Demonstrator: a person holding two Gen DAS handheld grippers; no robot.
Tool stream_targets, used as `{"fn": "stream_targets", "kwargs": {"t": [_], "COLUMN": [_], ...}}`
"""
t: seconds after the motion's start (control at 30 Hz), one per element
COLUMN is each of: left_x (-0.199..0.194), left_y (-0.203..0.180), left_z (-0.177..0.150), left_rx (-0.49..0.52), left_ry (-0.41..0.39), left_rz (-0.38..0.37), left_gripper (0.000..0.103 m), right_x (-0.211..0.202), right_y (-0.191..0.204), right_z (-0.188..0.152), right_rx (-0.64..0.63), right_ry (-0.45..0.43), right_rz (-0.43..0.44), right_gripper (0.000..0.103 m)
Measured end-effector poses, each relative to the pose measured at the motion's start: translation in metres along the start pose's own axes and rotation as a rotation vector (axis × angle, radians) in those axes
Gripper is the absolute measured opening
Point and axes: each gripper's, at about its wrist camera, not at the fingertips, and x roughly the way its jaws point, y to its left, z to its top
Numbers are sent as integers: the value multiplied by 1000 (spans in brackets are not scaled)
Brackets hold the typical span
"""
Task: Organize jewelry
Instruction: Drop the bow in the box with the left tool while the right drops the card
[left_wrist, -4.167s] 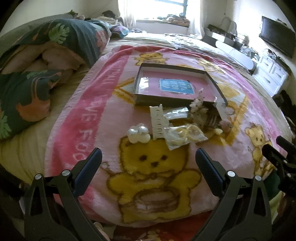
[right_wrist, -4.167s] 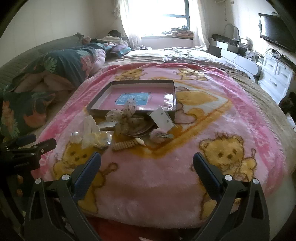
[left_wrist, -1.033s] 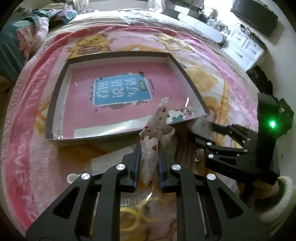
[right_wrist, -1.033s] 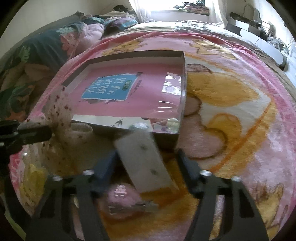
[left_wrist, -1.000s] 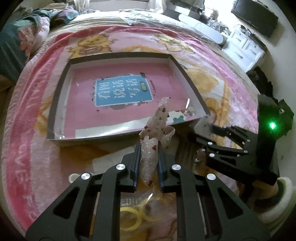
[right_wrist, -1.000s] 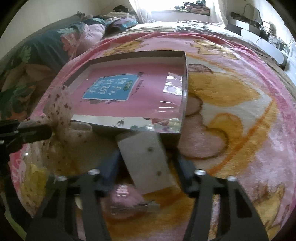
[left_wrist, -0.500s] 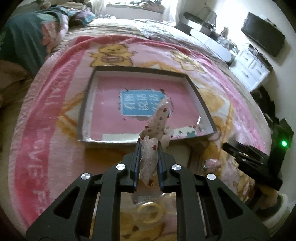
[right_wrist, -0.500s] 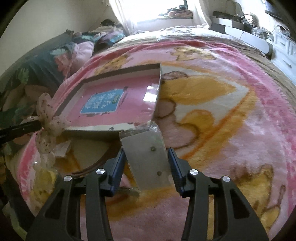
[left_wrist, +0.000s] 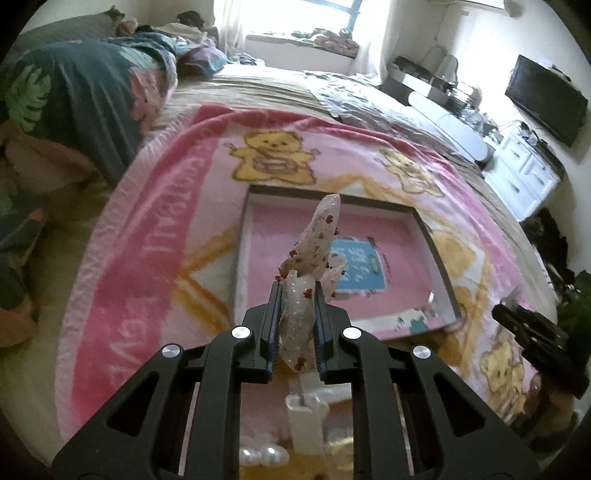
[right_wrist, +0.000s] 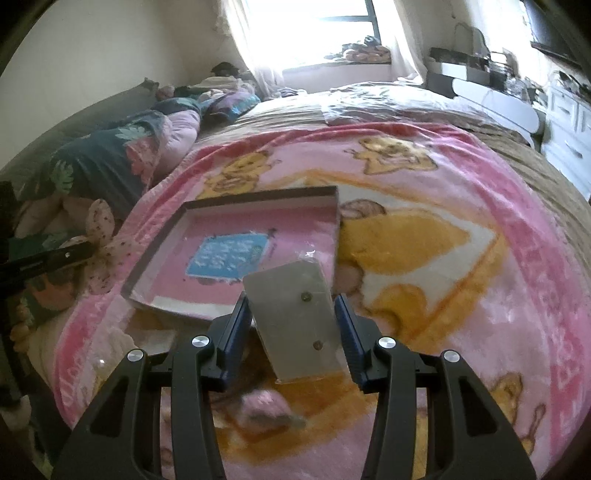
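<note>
My left gripper (left_wrist: 295, 325) is shut on a white bow hair clip (left_wrist: 314, 254) with small red dots, held in the air in front of the shallow pink-lined box (left_wrist: 258, 206). From the right wrist view the same bow (right_wrist: 101, 247) shows at the far left, beside the box (right_wrist: 258, 197). My right gripper (right_wrist: 293, 325) is shut on a grey earring card (right_wrist: 295, 317) in a clear sleeve, two studs showing, held above the blanket at the box's near right corner. The right gripper (left_wrist: 532, 332) shows as a dark shape at the right edge of the left wrist view.
Loose pieces lie on the pink bear blanket (left_wrist: 155, 236): a white comb clip (left_wrist: 306, 410) and pearl clip (left_wrist: 258, 456) under the left gripper, a pink fluffy clip (right_wrist: 266, 406) under the right. Bedding (left_wrist: 74, 92) is piled at the left; white drawers (left_wrist: 524, 173) stand at the right.
Both grippers have risen with their loads; the box now looks smaller and farther below. The left one has swung left with the bow, the right one has lifted the card off the blanket.
</note>
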Motion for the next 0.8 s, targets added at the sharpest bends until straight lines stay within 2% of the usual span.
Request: {"fn": "stream_targets", "kwargs": {"t": [0.2, 0.4, 0.8], "left_x": [16, 47, 94], "left_y": [4, 5, -6], "left_z": [17, 27, 29], "left_rx": [-4, 6, 34], "left_ry": [2, 47, 109], "left_rz": [18, 33, 9], "left_gripper": [9, 9, 12], "right_x": [21, 45, 86], "right_y": [19, 29, 20], "right_z": [19, 32, 28], "right_rx": [-42, -53, -32], "right_ry": [14, 36, 114], "right_rz": [7, 4, -40], "right_gripper": [45, 45, 45]}}
